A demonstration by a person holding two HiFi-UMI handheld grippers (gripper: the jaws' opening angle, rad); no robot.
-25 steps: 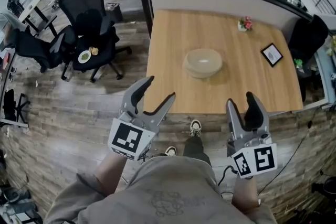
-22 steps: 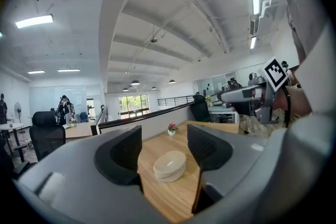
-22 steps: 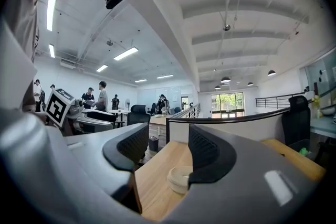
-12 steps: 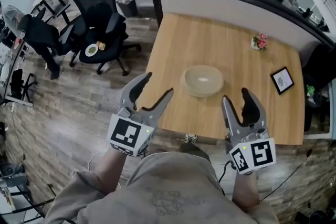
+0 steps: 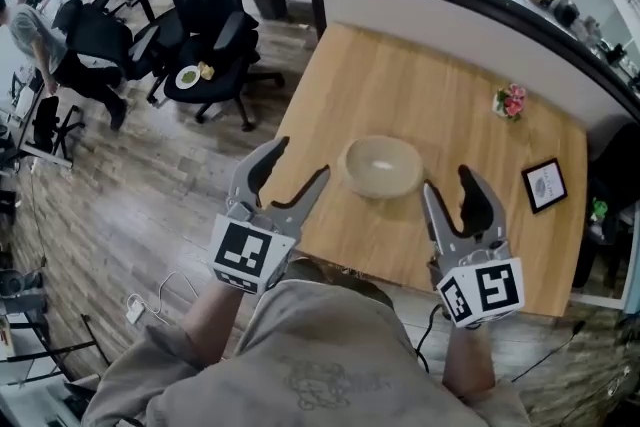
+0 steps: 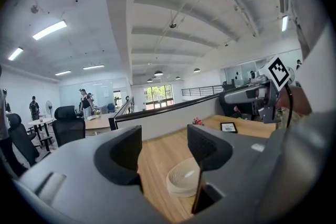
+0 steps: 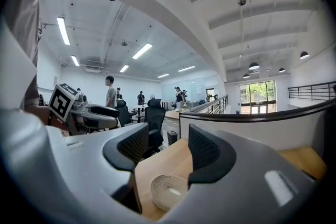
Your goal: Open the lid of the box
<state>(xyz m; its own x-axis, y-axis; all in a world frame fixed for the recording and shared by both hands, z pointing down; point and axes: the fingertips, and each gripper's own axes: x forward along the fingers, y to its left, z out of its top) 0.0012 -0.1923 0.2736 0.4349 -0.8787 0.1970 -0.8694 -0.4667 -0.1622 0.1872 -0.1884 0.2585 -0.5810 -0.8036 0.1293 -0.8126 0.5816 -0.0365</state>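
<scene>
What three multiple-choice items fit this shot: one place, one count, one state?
1. Where does the round box sit? A) on the table B) on a chair C) on the floor
2. How many picture frames are on the table? A) none B) one C) three
3. The jaws of the left tool are: A) shut on the box B) apart, empty C) shut, empty
Answers: 1 A, it rests on the wood top; 2 B, one frame near the right edge; 3 B, its view shows an empty gap.
</scene>
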